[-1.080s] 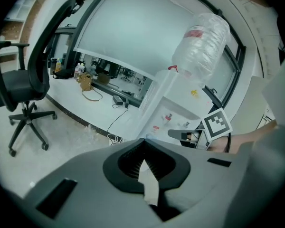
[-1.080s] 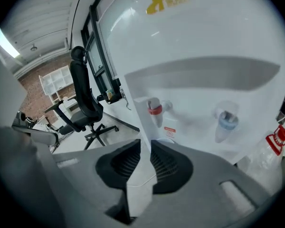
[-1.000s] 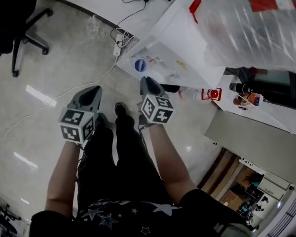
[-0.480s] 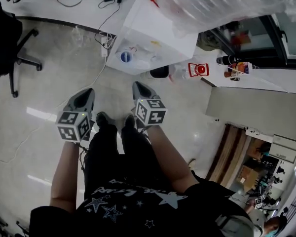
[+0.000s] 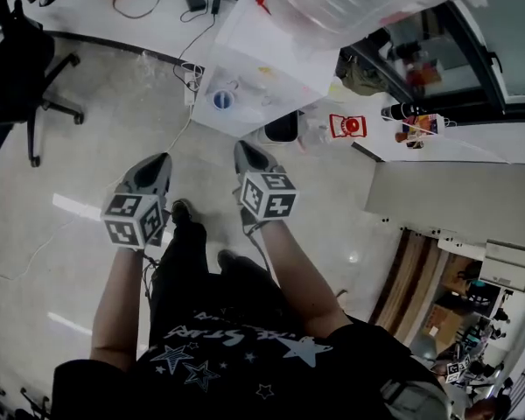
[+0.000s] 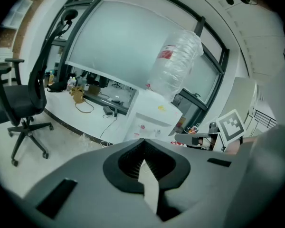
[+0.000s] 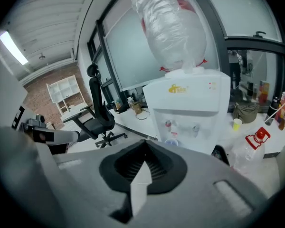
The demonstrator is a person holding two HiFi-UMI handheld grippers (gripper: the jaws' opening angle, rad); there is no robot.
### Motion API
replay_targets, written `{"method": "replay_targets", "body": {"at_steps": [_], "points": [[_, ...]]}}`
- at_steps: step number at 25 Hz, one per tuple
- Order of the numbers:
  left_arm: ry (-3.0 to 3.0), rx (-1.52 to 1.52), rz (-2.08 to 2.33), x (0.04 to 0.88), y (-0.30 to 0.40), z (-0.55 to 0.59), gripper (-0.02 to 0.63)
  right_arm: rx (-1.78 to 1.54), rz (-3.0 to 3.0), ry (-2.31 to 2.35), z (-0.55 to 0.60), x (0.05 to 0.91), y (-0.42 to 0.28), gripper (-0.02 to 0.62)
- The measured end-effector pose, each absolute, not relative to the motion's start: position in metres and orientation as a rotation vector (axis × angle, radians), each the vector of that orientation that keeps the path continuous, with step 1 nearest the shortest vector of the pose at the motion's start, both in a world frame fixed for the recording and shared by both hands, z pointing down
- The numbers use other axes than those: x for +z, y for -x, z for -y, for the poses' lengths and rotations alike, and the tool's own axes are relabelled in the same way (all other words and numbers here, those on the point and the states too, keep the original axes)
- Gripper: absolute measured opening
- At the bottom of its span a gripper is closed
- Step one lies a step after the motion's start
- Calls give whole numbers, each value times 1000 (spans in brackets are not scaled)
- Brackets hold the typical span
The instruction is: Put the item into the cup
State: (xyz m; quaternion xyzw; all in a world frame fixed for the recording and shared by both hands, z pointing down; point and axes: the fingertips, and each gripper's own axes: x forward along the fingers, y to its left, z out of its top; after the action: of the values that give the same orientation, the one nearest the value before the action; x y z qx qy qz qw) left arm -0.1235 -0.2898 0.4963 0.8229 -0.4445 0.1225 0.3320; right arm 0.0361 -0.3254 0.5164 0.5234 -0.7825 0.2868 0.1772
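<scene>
A small blue-rimmed cup (image 5: 222,100) sits in the tap bay of a white water dispenser (image 5: 271,59); the right gripper view shows that cup (image 7: 171,142) under the taps. A little yellow cup (image 7: 236,123) stands on the white ledge to the dispenser's right. I cannot tell which thing is the item. My left gripper (image 5: 157,161) and right gripper (image 5: 244,152) are held side by side above the floor, short of the dispenser. Both point at it, jaws shut with nothing between them. The left gripper (image 6: 143,142) and the right gripper (image 7: 145,144) hide the floor below.
A big clear water bottle (image 7: 168,27) tops the dispenser. A clear jug with a red cap (image 7: 252,148) stands on the floor at its right. A black office chair (image 5: 17,68) is at the left, and a power strip with cables (image 5: 191,79) lies near the dispenser.
The head view has swung so the dispenser sits higher and nearer the top edge. The person's feet have shifted in a step. Both grippers stay shut and level, side by side.
</scene>
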Motion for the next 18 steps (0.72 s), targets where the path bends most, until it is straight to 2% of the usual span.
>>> {"method": "replay_targets", "body": {"at_steps": [18], "points": [[-2198, 284, 1335, 440, 21, 147, 6, 745, 2409, -1354, 185, 464, -133, 0]]}}
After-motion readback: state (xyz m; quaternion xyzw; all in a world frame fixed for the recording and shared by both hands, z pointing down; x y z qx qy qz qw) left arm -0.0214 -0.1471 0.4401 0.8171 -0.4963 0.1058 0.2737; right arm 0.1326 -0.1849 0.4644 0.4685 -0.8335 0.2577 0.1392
